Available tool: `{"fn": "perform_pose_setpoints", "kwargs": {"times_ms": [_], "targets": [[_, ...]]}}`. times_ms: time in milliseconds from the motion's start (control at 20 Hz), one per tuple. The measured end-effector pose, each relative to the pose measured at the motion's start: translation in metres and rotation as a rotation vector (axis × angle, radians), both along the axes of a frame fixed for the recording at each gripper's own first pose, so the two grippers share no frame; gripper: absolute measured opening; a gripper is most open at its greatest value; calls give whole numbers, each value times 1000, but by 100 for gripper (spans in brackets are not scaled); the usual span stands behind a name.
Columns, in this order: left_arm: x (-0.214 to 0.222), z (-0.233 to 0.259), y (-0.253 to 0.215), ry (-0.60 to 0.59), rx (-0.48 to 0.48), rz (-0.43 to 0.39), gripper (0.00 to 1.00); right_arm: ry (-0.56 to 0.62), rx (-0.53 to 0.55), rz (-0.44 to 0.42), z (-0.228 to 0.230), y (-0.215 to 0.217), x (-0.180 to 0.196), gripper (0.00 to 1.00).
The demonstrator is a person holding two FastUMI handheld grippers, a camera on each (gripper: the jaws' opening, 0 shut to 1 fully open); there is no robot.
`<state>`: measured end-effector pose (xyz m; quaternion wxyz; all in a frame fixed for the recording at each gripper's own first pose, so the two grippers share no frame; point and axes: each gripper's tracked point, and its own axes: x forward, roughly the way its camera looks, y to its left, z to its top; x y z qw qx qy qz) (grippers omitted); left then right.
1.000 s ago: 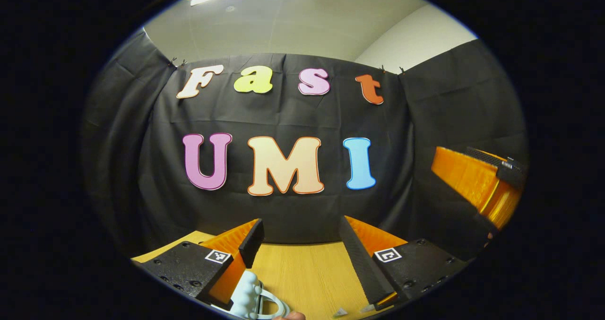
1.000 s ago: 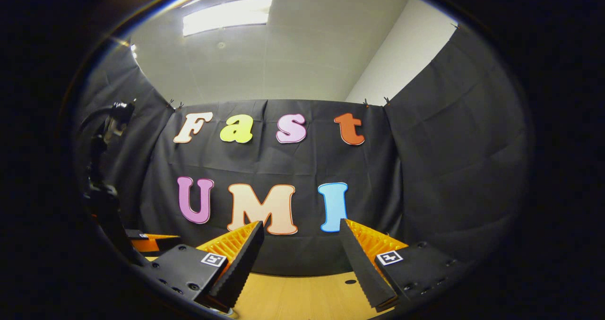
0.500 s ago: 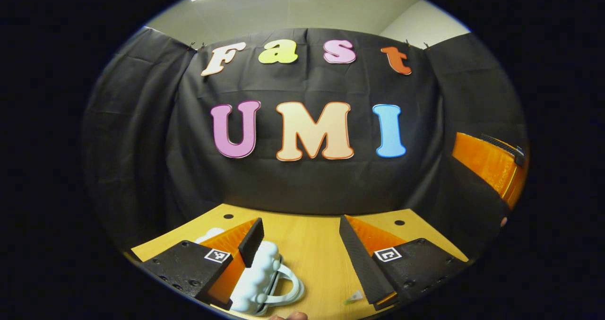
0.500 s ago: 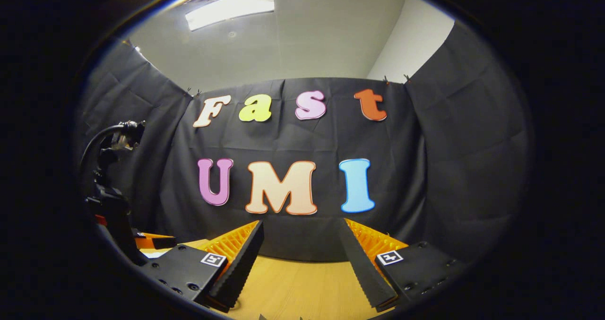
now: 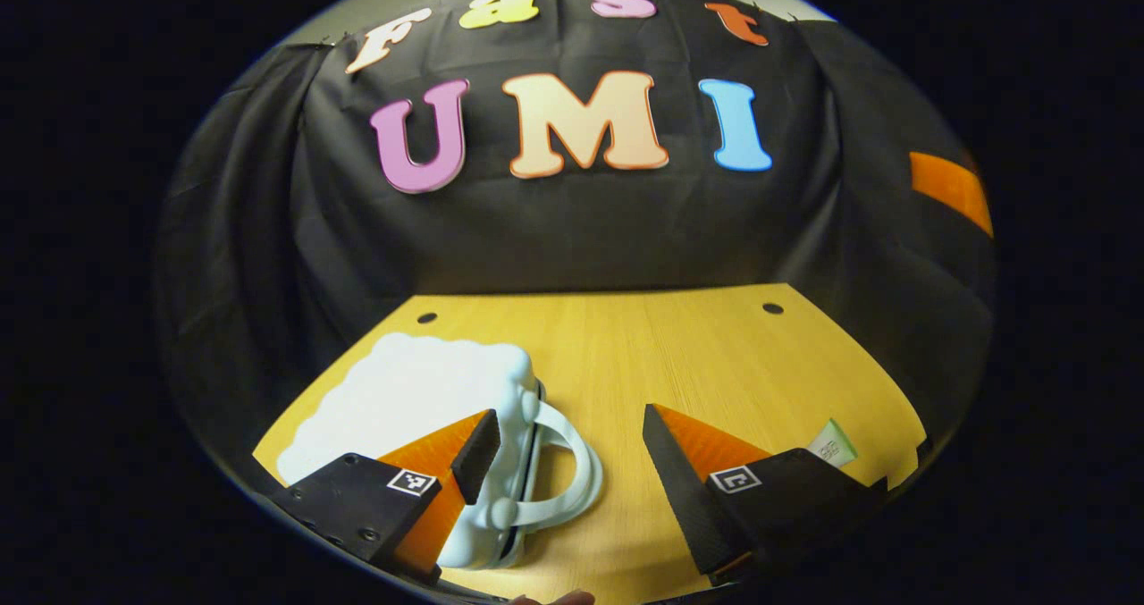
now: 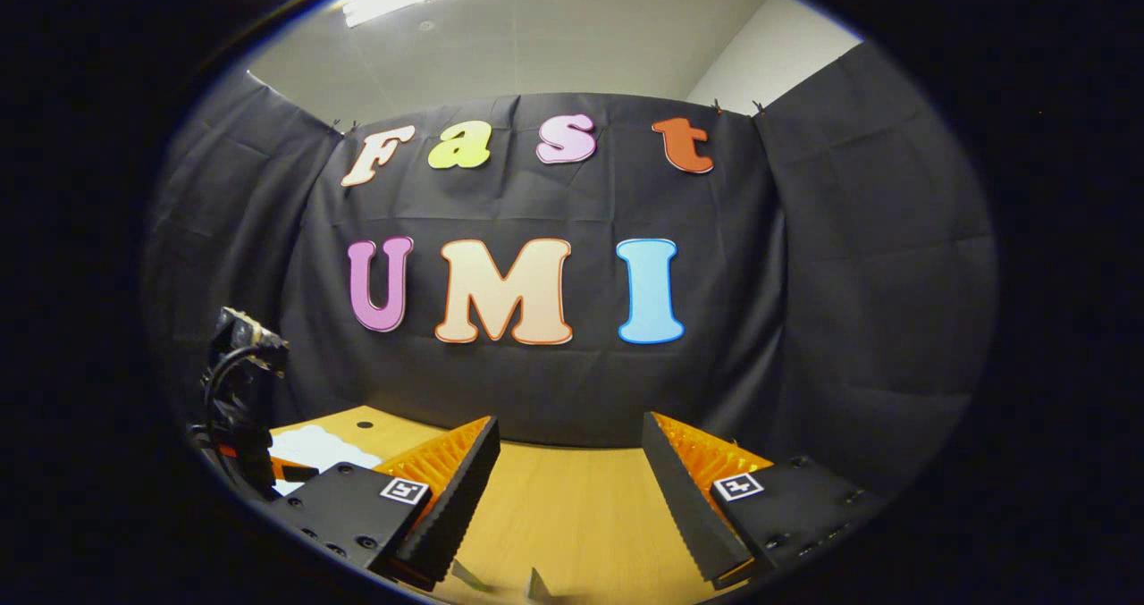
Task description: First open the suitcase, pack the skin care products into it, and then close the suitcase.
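With its camera now tipped down, the left gripper (image 5: 565, 440), jaws spread and empty, brings the closed suitcase (image 5: 420, 408) into view, so opening looks next

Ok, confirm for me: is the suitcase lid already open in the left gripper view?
No, the pale suitcase lies shut on the table, its handle toward the open left tool.

Glossy plastic suitcase (image 5: 420, 399) on a matt wood-grain table (image 5: 697, 364).
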<state>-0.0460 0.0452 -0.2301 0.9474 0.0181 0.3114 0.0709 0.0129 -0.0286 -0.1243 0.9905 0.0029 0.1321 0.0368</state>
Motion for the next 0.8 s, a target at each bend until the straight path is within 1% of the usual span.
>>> {"fn": "perform_pose_setpoints", "kwargs": {"times_ms": [150, 200, 300, 400, 550, 650, 750, 800], "targets": [[2, -41, -3, 128, -62, -4, 95, 62, -52, -28, -10, -3, -10, 99], [1, -52, -2, 179, -68, 0, 95, 59, -68, -44, -6, -8, -11, 100], [3, -66, -4, 252, -80, -1, 96, 56, -83, -59, -2, -8, -12, 98], [9, -82, -8, 305, -111, -1, 95, 57, -99, -75, 0, -9, -12, 98], [11, -103, -10, 365, -141, -11, 94, 49, -90, -90, 3, -3, -16, 98], [12, -109, -10, 391, -146, -15, 93, 39, -95, -90, 5, 0, -18, 99], [13, -112, -11, 402, -155, -30, 83, 32, -113, -100, 5, -5, -19, 99], [12, -112, -6, 410, -140, -24, 69, 28, -109, -104, 5, -5, -21, 98]]}}
